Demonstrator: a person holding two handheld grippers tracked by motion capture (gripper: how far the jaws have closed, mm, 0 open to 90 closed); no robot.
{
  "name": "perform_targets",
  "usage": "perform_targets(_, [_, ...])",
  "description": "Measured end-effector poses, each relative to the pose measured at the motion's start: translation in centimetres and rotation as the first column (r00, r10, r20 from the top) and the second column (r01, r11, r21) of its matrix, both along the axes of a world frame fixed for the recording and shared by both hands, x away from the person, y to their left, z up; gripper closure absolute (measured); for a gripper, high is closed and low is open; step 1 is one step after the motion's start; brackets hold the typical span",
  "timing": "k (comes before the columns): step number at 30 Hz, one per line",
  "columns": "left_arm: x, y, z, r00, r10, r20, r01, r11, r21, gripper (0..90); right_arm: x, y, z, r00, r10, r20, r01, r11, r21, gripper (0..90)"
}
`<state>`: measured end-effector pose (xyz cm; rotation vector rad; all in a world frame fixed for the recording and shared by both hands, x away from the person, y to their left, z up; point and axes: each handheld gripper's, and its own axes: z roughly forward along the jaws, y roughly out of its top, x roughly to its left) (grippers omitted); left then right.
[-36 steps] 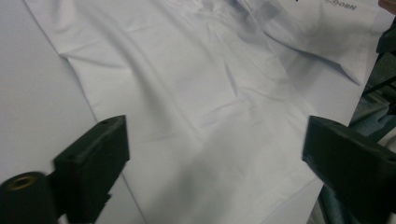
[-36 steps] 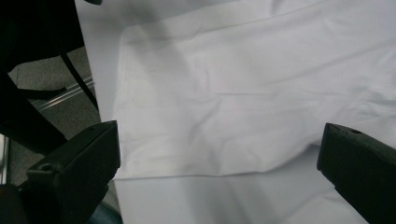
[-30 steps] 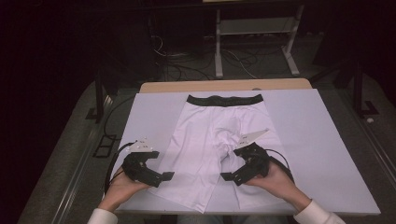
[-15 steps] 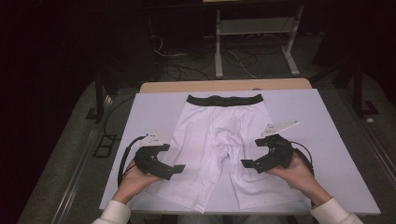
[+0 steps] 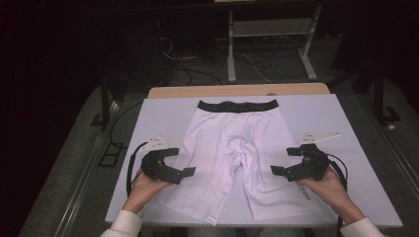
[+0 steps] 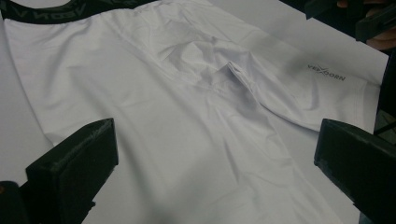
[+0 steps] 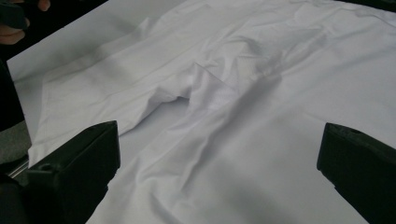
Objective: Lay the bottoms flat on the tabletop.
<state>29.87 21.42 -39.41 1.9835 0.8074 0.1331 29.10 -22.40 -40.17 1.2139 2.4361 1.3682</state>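
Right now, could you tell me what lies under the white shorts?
The white shorts lie flat on a white table cover, bare around them. Whatever sits beneath the fabric itself is covered.

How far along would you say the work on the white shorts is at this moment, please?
Done: the white shorts lie spread flat on the table, black waistband at the far edge, both legs toward the person. In hand: nothing; the left gripper and right gripper hover at the outer edges of the legs, jaws open and empty. Left: probably gripping and folding the shorts; no fold shows yet.
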Motion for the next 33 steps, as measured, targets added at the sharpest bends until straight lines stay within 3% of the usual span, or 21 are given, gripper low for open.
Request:
perform_targets(11, [-0.7,0.8,-2.2,0.9973,0.07,0.022,-0.068,0.996,-0.058,0.0,-1.0,-2.4,-2.1,0.9983,-0.057,0.012,0.056,0.997,0.049,0.0])
perform_targets(15, [-1.1,1.1,-2.8,0.993,0.096,0.069,-0.089,0.992,-0.09,0.0,-1.6,-3.2,-2.8,0.9959,-0.079,0.045,0.076,0.995,0.058,0.0])
perform_targets(20, [-1.6,1.2,-3.6,0.9934,0.078,0.084,-0.074,0.9956,-0.057,0.0,-2.2,-3.8,-3.5,0.9945,-0.085,0.062,0.082,0.996,0.044,0.0])
perform_targets(24, [-1.4,1.2,-4.0,0.9951,0.07,0.07,-0.068,0.9972,-0.032,0.0,-2.9,-4.3,-3.4,0.9907,-0.087,0.104,0.083,0.995,0.048,0.0])
perform_targets(28, [-1.4,1.3,-3.9,0.9936,0.081,0.079,-0.079,0.9964,-0.03,0.0,-3.3,-5.1,-3.4,0.9867,-0.091,0.134,0.087,0.995,0.038,0.0])
perform_targets(33, [-1.4,1.3,-4.0,0.9931,0.088,0.078,-0.088,0.9961,-0.01,0.0,-3.5,-5.4,-3.8,0.9892,-0.094,0.112,0.094,0.996,0.011,0.0])
